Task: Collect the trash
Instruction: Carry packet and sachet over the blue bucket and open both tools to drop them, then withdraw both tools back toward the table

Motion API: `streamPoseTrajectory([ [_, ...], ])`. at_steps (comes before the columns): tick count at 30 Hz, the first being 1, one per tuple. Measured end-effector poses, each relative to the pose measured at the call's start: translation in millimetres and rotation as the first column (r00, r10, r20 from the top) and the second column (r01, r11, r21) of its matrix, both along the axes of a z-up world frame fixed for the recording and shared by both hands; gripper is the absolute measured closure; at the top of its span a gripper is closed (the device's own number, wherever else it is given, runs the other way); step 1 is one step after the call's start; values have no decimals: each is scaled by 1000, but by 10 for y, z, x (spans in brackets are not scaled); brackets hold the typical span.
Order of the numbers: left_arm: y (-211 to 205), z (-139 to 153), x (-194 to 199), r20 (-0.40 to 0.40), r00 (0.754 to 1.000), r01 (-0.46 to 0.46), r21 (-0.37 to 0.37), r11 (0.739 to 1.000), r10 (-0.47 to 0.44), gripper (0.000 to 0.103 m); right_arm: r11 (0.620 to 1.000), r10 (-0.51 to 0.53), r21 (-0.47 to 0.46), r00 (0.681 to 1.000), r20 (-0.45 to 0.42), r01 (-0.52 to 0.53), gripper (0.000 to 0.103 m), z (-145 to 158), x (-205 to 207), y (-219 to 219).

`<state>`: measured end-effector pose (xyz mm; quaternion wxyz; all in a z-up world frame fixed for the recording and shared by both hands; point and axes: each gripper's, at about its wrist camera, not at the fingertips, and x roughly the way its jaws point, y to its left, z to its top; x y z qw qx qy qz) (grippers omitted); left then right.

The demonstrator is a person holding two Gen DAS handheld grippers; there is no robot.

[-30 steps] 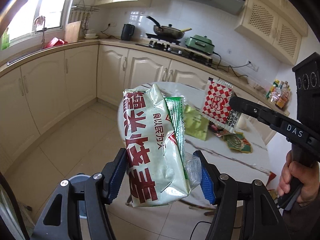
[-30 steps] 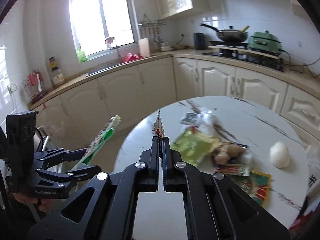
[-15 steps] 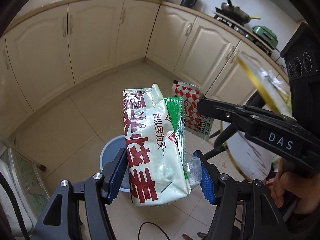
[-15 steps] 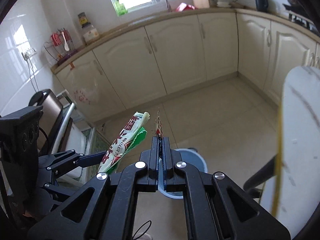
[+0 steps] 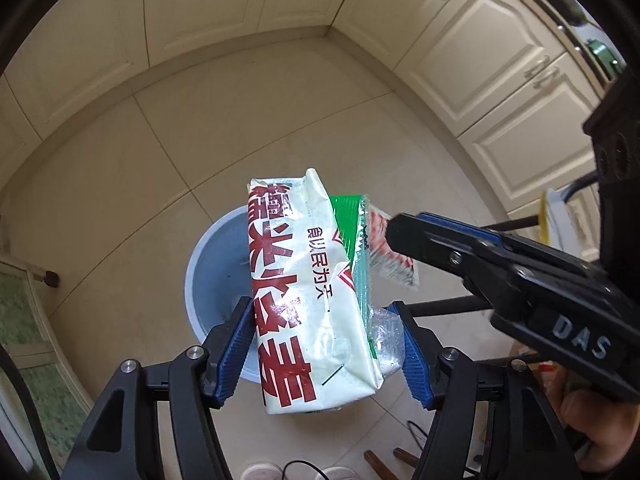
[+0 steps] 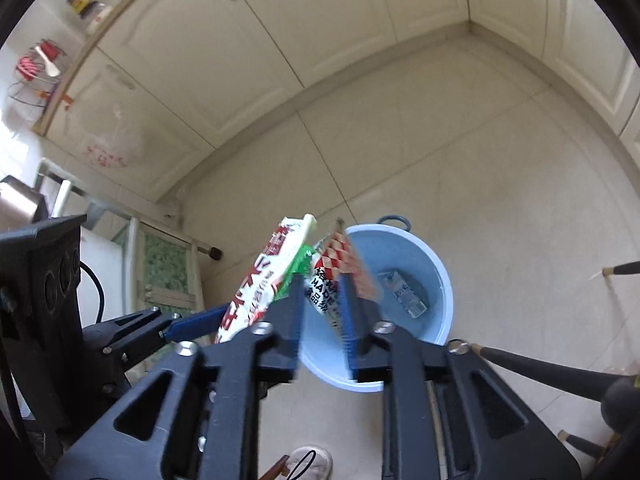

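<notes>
Right gripper: jaws just been parting, red-and-white checkered sachet loose between them, over the round pale-blue plastic bin. Risk: light sachet flutters past the near rim.

Left gripper: clamped on white-and-red crinkled snack bag, bin directly below it.

Bin holds one small printed carton.

We see a beige tiled floor with thin dark joints between the tiles. A light blue bucket stands directly on it, and a small carton lies inside on the bottom. The cabinets meet the floor along its far edge. Dark chair legs also rest on the tiles.
</notes>
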<state>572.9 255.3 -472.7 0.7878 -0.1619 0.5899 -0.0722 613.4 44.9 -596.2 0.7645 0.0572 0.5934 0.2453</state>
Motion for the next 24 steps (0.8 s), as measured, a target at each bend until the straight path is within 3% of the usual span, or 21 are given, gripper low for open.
streamPoseTrajectory([
  [7, 20, -189, 255, -60, 997, -47, 1, 999, 47, 39, 1000, -17, 24, 1000, -20, 17, 75, -155, 79, -107],
  [12, 17, -144, 171, -49, 997, -63, 32, 997, 65, 28, 999, -37, -16, 999, 1, 37, 68, -27, 34, -219],
  [18, 35, 305, -8, 19, 990, -140, 90, 986, 139, 28, 994, -37, -103, 995, 97, 47, 49, 398, -183, -224],
  [24, -20, 1195, -479, 194, 965, -212, 187, 959, 175, 27, 993, 3, -111, 971, 240, 25, 47, 1177, -573, -85],
])
